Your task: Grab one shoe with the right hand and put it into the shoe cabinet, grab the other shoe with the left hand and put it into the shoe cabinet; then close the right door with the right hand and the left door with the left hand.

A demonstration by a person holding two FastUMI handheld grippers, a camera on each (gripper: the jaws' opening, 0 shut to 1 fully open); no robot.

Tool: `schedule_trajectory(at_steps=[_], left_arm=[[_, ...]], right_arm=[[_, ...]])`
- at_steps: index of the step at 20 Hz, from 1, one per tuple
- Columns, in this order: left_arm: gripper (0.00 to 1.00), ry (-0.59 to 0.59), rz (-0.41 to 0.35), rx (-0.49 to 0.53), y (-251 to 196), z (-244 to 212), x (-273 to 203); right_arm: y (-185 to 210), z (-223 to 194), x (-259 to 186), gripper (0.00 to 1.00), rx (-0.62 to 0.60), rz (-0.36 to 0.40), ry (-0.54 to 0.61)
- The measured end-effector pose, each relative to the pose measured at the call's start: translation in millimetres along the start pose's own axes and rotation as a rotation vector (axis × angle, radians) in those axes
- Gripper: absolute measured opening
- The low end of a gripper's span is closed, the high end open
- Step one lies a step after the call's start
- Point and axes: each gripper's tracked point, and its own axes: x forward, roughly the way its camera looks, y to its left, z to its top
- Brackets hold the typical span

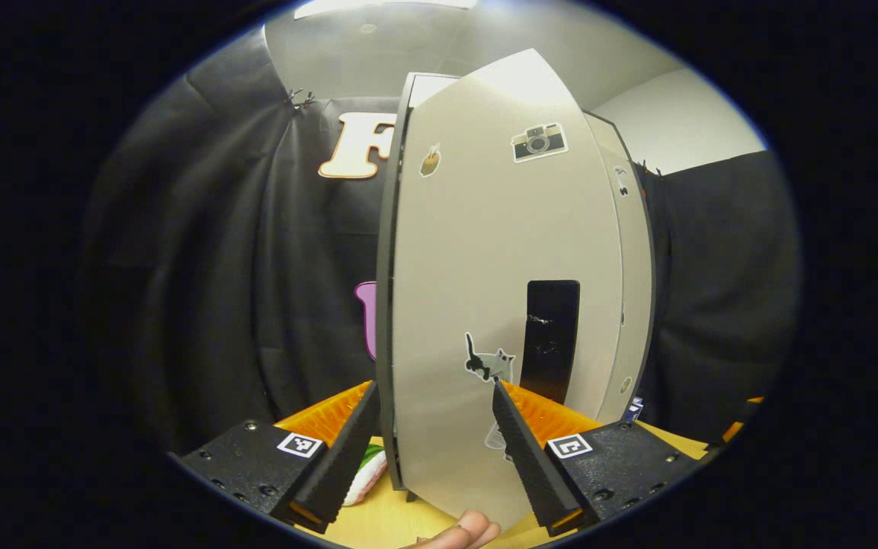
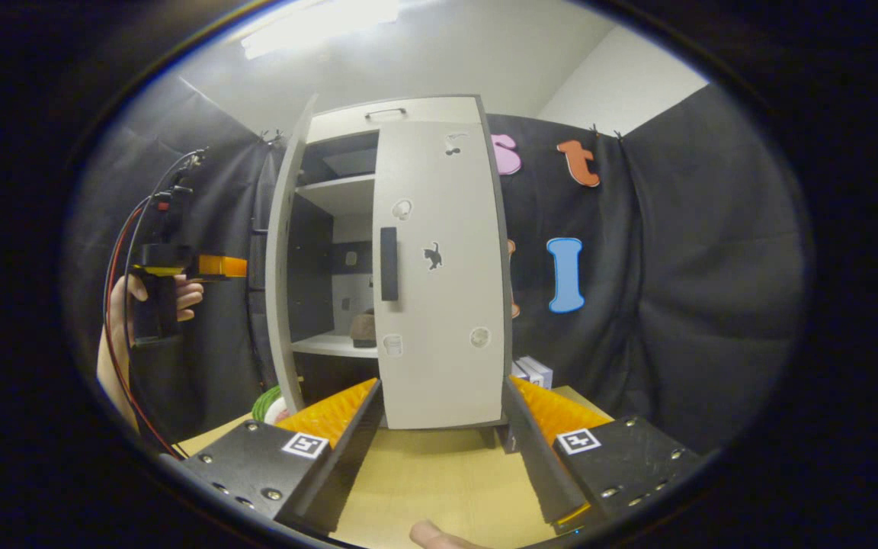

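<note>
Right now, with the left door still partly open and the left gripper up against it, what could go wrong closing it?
1. The left gripper is open and straddles the left door edge; a push could slide a finger past the edge and jam it.
2. A shoe sits on the shelf near the opening; if it sticks out, the door may hit it.
</note>
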Motion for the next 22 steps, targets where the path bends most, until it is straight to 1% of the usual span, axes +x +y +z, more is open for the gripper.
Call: schedule_trajectory(at_steps=[1,2,4,5,6,7,8,9,11,12,13,14,15,17,18,19,20,21,22], left_arm=[[0.94,-0.009,-0.021,-0.025,-11,-1,3],[0.95,-0.003,-0.032,-0.036,-19,-4,2],[0.96,-0.021,-0.019,-0.022,-22,-2,-4],[0.92,-0.025,-0.015,-0.015,-23,-1,-6],[0.96,-0.014,-0.018,-0.014,-25,-5,-12],[0.96,-0.008,-0.036,-0.02,-31,-7,-18],[0.96,-0.001,-0.042,-0.027,-33,-9,-25],[0.96,0.007,-0.04,-0.028,-33,-12,-32],[0.96,0.019,-0.017,-0.018,-29,-15,-43],[0.96,0.013,-0.009,-0.008,-27,-14,-49],[0.96,0.009,0.007,0.002,-25,-16,-57],[0.96,0.003,0.018,0.008,-23,-17,-64],[1.0,0.002,0.029,0.014,-23,-20,-71],[0.92,-0.011,0.051,0.033,-22,-22,-84],[0.93,-0.019,0.067,0.041,-21,-24,-91],[0.93,-0.026,0.077,0.042,-20,-26,-98],[0.93,-0.027,0.071,0.03,-24,-29,-103],[0.96,-0.026,0.06,0.011,-29,-33,-108],[0.93,-0.022,0.044,-0.005,-35,-35,-113]], right_arm=[[0,-1,2,0.93,-0.007,-0.007,0.004],[-1,-1,3,0.93,-0.019,-0.01,0.01],[-1,-6,5,0.93,-0.033,-0.018,0.023],[-2,-9,6,0.94,-0.033,-0.021,0.027],[-2,-9,7,0.93,-0.029,-0.023,0.03],[-3,-11,9,0.91,-0.02,-0.025,0.033],[-2,-12,9,0.93,-0.009,-0.021,0.038],[-3,-14,10,0.93,0.003,-0.02,0.043],[-1,-11,10,0.93,0.018,-0.019,0.044],[0,-10,10,0.91,0.014,-0.019,0.044],[1,-9,9,0.91,0.008,-0.019,0.041],[1,-7,8,0.93,0.004,-0.019,0.036],[2,-6,7,0.94,0.001,-0.019,0.031],[6,-4,6,0.94,-0.005,-0.014,0.022],[9,-2,5,0.91,-0.006,-0.011,0.016],[10,-1,5,0.93,-0.002,-0.01,0.012],[11,1,5,0.93,0.004,-0.011,0.007],[11,3,5,0.93,0.008,-0.011,0.002],[12,5,5,0.93,0.009,-0.01,-0.001]])
